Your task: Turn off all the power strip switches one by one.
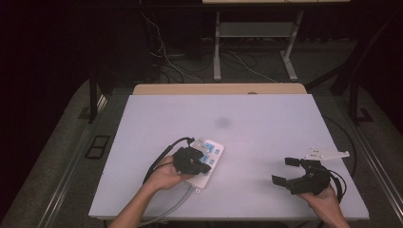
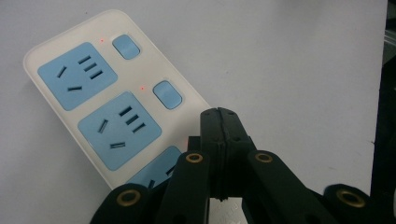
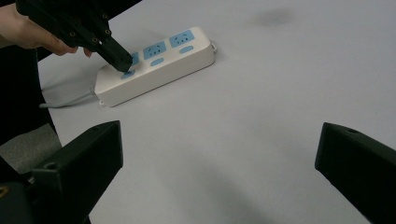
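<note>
A white power strip (image 1: 209,159) with blue sockets and blue switches lies on the white table (image 1: 266,123), left of centre; small red lights glow beside its switches (image 2: 167,94). My left gripper (image 1: 205,167) is shut, its jaws pressed together with nothing between them, and its tip rests on the strip over the nearest switch. The right gripper view shows that tip (image 3: 122,63) touching the strip (image 3: 159,63). My right gripper (image 1: 284,172) hovers open above the table at the front right, jaws wide apart and empty.
A grey cable (image 1: 171,206) runs from the strip off the table's front edge. A faint dark smudge (image 1: 222,122) marks the table's middle. Beyond the far edge stand desk legs and loose cables (image 1: 190,61) on the floor.
</note>
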`<state>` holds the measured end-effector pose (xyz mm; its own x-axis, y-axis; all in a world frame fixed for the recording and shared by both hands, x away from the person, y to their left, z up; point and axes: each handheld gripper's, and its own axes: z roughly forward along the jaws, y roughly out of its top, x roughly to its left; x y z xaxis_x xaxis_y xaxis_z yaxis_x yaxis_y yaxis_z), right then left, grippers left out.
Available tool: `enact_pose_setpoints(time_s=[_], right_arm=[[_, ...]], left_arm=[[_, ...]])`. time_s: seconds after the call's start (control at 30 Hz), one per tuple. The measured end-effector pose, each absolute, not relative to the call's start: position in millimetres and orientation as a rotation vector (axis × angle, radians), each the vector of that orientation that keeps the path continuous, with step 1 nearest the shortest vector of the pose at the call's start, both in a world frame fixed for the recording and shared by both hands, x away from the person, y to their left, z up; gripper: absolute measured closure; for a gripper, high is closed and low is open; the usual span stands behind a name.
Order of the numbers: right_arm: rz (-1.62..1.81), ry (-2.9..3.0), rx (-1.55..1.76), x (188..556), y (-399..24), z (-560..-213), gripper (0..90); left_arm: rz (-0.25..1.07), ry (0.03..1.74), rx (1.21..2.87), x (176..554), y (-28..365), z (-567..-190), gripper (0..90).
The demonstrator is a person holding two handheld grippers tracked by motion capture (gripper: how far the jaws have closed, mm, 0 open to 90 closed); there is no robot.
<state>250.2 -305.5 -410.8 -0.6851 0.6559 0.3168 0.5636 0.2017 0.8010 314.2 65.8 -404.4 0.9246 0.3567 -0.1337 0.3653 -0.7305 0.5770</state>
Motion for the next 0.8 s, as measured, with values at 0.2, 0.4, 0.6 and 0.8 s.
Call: enact_pose_setpoints(time_s=[0.2, 0.4, 0.6, 0.8], right_arm=[[1.513, 2.357, 1.199, 250.1, -306.4, -410.8, 0.8], [1.511, 2.357, 1.201, 250.1, -306.1, -410.8, 0.8], [1.509, 2.354, 1.199, 249.6, -306.2, -410.8, 0.8], [1.506, 2.357, 1.196, 249.8, -305.7, -411.0, 0.8]], left_arm=[[-0.012, 0.504, 2.452, 313.8, 66.2, -406.4, 89.1], [-0.012, 0.508, 2.451, 313.6, 67.0, -406.7, 89.1], [-0.046, 0.523, 2.434, 315.8, 68.9, -408.2, 89.3], [-0.088, 0.529, 2.421, 319.6, 70.9, -409.6, 89.5]])
